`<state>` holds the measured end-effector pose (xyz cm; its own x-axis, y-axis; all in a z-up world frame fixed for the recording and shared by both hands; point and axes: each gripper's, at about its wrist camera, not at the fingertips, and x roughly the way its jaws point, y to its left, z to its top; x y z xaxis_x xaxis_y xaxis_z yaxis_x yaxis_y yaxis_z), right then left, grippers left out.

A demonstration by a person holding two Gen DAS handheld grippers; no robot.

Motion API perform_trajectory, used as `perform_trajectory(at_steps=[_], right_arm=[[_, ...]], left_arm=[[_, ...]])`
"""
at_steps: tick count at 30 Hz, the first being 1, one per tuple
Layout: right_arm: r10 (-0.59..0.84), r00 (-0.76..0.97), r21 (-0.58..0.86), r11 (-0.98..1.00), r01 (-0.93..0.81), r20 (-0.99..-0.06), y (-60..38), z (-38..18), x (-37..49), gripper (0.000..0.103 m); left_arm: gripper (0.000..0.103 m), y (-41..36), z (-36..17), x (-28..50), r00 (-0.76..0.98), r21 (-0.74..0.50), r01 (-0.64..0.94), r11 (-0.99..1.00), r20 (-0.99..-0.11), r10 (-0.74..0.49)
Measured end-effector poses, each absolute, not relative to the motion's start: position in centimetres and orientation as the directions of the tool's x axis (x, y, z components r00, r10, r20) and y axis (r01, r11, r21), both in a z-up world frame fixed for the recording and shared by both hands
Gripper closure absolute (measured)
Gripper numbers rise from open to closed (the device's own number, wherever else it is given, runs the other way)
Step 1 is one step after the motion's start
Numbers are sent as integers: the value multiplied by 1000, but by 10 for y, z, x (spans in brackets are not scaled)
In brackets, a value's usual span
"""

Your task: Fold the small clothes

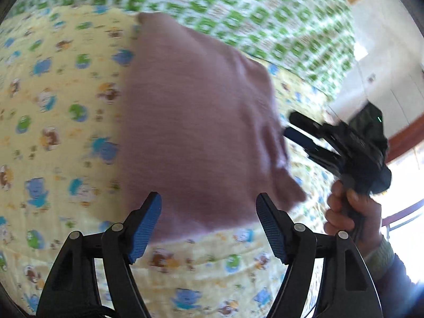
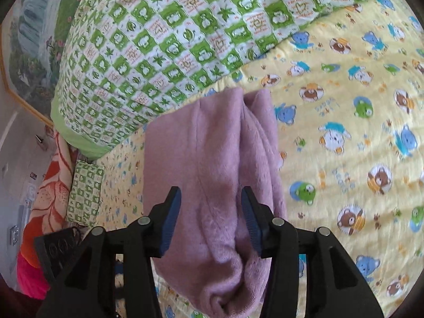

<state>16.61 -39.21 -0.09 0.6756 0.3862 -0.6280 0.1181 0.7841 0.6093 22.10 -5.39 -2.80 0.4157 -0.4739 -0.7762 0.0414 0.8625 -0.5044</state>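
Observation:
A small mauve knitted garment (image 1: 196,122) lies folded on a yellow bear-print bed sheet (image 1: 53,122). My left gripper (image 1: 209,212) is open just above the garment's near edge, holding nothing. My right gripper (image 2: 210,212) is open, its blue pads either side of the garment (image 2: 209,164) above a lengthwise crease, not closed on it. In the left wrist view the right gripper (image 1: 288,124) sits at the garment's right edge, held by a hand (image 1: 349,212).
A green-and-white checked quilt (image 2: 164,39) lies bunched along the far side of the sheet (image 2: 344,132). A small matching pillow (image 2: 84,193) and an orange floral blanket (image 2: 50,198) lie at the left. A black device (image 2: 58,249) sits by the left edge.

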Motion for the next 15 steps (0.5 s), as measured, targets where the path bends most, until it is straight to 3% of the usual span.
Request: perform_trajectory(at_steps=[10, 11, 12, 13, 15], right_arm=[[385, 643, 588, 799, 128, -662, -374, -24, 182, 57], [395, 643, 598, 792, 123, -656, -373, -26, 183, 68], [402, 642, 604, 788, 122, -653, -373, -27, 183, 85], [401, 644, 607, 785, 125, -652, -374, -27, 182, 91], [407, 672, 638, 759, 127, -618, -383, -19, 177, 92]], left_arm=[[28, -14, -62, 254, 390, -496, -115, 861, -820, -420], [28, -15, -65, 256, 388, -494, -115, 862, -821, -418], [28, -18, -67, 260, 384, -491, -113, 864, -823, -418], [28, -23, -65, 267, 378, -492, -111, 863, -824, -421], [28, -30, -60, 272, 386, -504, -100, 858, -814, -434]])
